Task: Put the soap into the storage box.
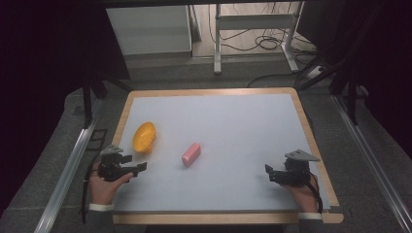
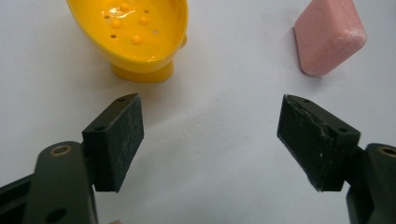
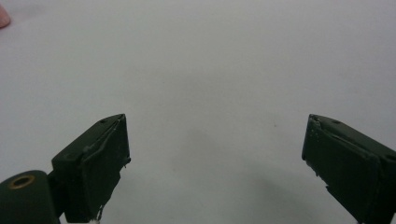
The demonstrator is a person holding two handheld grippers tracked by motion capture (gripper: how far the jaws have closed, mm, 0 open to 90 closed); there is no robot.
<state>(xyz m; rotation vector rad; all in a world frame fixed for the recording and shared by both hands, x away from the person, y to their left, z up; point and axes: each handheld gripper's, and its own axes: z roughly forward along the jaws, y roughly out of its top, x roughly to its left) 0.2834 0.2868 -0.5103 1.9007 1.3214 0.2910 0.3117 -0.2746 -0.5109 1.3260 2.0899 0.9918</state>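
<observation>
A yellow soap dish [image 1: 144, 137] with drain holes rests on the white table top at the left; the left gripper view has it at the upper left [image 2: 135, 32]. A pink soap bar [image 1: 191, 154] lies near the middle, seen at the upper right [image 2: 329, 36] of the left gripper view. My left gripper [image 1: 134, 163] sits just below the dish, open and empty [image 2: 210, 140]. My right gripper [image 1: 270, 174] hovers at the right front, open over bare table [image 3: 215, 158]. A pink corner of the soap bar [image 3: 3, 17] peeks in at that view's top left.
The white table top [image 1: 233, 126] has a wooden rim [image 1: 214, 91]. Metal rails run along both sides on the grey floor. Beyond the far edge stand a white cabinet [image 1: 148, 29] and a desk frame [image 1: 252, 34] with cables.
</observation>
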